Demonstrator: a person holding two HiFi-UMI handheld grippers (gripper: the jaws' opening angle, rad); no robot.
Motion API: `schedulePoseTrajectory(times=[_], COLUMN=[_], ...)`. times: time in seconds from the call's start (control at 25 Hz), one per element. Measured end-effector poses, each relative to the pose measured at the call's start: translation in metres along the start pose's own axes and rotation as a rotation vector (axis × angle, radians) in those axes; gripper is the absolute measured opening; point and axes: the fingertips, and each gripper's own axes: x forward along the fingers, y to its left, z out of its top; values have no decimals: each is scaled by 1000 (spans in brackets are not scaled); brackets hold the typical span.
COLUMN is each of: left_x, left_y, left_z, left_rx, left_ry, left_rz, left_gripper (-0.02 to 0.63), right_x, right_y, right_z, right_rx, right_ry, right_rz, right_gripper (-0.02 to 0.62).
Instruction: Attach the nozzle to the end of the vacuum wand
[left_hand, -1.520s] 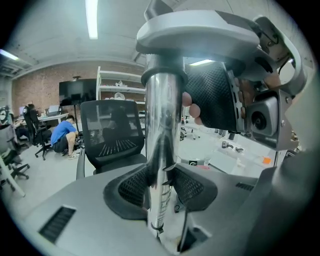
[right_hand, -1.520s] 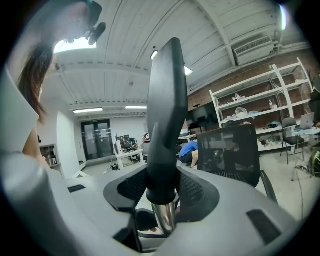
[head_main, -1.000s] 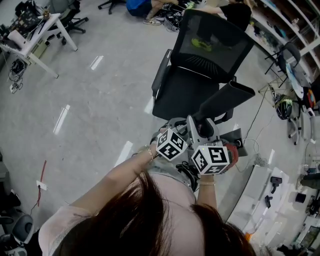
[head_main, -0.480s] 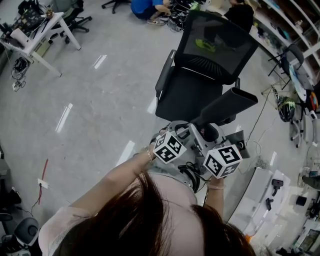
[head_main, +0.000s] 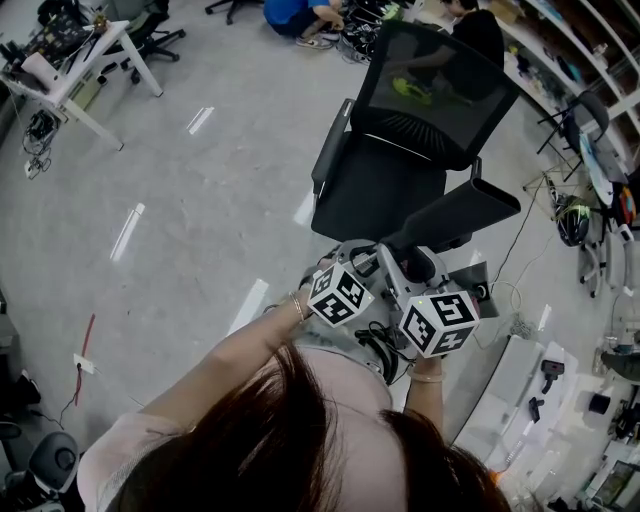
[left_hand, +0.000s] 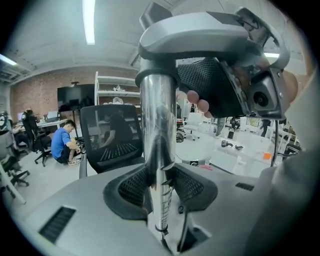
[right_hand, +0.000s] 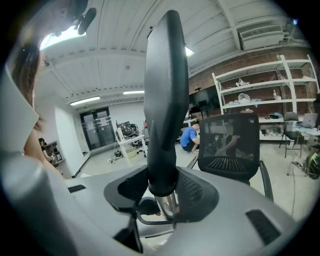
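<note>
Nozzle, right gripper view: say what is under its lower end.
The shiny vacuum wand shows right under the collar of the nozzle, between the pads of the right gripper. How far it reaches inside the nozzle is covered.

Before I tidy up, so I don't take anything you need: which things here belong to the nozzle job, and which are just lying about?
In the job: nozzle, held in the right tool; vacuum wand, held in the left tool.
Lying about: office chair; white desk.

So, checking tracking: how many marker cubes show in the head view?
2: one cube on the left gripper, another on the right gripper, side by side. None seems hidden.
</note>
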Motion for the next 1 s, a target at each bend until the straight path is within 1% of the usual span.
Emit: schedulePoseTrajectory(times=[0.24,0.36,0.6,0.84,1.0], left_x=[1,1,5,6,7], left_y=[3,3,4,4,2], left_z=[-1,0,-1,0,1], left_rx=[15,15,22,23,21], left_ry=[11,11,20,6,1], left_rz=[14,12,18,1,-10], left_gripper=[160,158,160,159,160], right_x=[5,7,8,8,5], right_y=[0,-1,-7,-9,-8], right_z=[0,1,-3,-3,-4], right_rx=[-4,-5,72,76,43], right_ry=[75,91,89,100,100], right_rz=[-92,-142,-228,-209,-152], right_gripper=[181,181,181,181,181])
